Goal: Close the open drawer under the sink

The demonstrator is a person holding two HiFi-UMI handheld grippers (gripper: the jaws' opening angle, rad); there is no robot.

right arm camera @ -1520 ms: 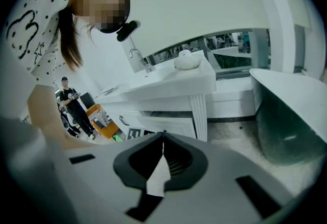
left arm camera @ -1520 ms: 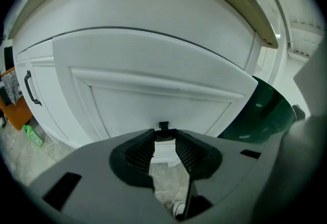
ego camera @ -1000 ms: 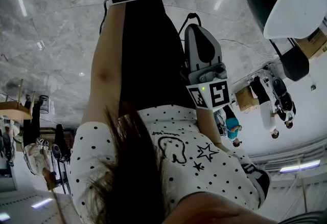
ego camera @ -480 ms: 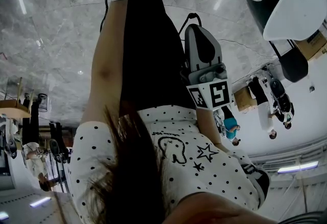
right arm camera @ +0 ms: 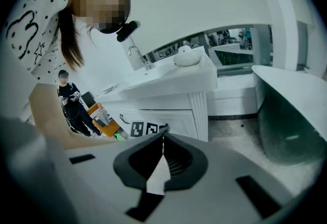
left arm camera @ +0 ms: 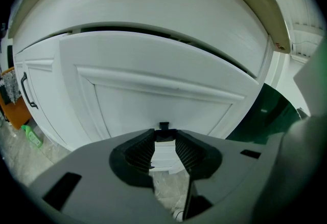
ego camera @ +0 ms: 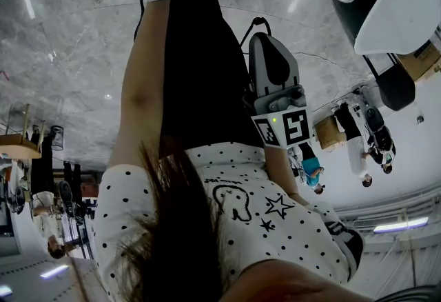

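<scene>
Your left tongs point(left arm camera: 164, 135) gape empty, facing the drawer front point(left arm camera: 153, 90), seemingly to push it; your right tongs point(right arm camera: 162, 138) rest pinched together.

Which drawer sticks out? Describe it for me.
In the left gripper view, the white sink cabinet fills the frame. Its wide white panelled drawer front has a dark gap along its top, unlike the door with the black handle beside it.
</scene>
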